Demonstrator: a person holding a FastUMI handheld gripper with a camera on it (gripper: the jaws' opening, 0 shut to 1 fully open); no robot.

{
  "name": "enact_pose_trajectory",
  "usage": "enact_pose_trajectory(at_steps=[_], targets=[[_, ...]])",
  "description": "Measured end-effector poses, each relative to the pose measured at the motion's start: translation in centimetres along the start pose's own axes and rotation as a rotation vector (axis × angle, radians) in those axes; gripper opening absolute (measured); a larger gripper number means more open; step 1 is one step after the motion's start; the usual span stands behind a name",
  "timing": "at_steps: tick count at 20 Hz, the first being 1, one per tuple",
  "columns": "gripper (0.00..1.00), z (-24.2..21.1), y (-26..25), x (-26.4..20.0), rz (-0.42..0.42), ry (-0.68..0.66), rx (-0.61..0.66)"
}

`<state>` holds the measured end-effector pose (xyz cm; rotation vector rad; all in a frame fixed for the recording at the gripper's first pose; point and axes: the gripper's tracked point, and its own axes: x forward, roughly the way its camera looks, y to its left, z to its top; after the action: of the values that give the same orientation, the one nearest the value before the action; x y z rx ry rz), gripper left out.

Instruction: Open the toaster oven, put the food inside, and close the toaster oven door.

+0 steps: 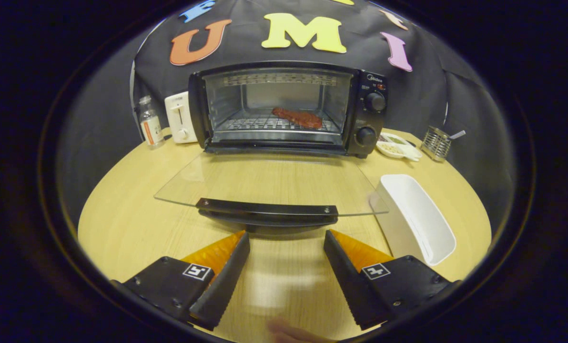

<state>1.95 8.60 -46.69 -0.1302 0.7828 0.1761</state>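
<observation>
Nearest the camera, the wedge-shaped gripper (287, 238) is held with jaws spread wide, nothing gripped; square tracking markers are seen on the finger bases. Bare pale wood-grain round bench (122, 219) is seen between the fingers, and a blurred bit of a hand (289, 332) shows at the bench's near edge.

Just ahead of the fingertips, the clear glass oven door (269, 178) is folded fully down, roughly flat above the bench, with its black curved bar handle (267, 212) facing the gripper.

Beyond the door, the black boxy toaster oven (289, 108) is seen open: shiny metal cavity, wire rack, two round black knobs on the right panel. A flat reddish-brown strip of food (297, 117) is lying on the rack, right of centre, inside the cavity.

Right of the door, beside the right finger, a white glossy oblong tray (420, 216) is seen with nothing in it.

Left of the oven: a white plastic toaster (180, 117) and a small clear bottle with an orange-striped label (150, 123).

Right of the oven: a shallow white dish (398, 146) with small food items, not identifiable, and a metal wire holder (436, 142) with a utensil handle sticking out.
</observation>
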Motion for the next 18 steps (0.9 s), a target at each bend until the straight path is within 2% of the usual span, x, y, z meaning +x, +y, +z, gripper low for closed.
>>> enact_pose_trajectory(at_steps=[6, 18], targets=[[1.0, 0.8, 0.4, -0.6, 0.007, -0.028, -0.013], [1.0, 5.4, 0.7, -2.9, 0.009, -0.132, -0.024]])
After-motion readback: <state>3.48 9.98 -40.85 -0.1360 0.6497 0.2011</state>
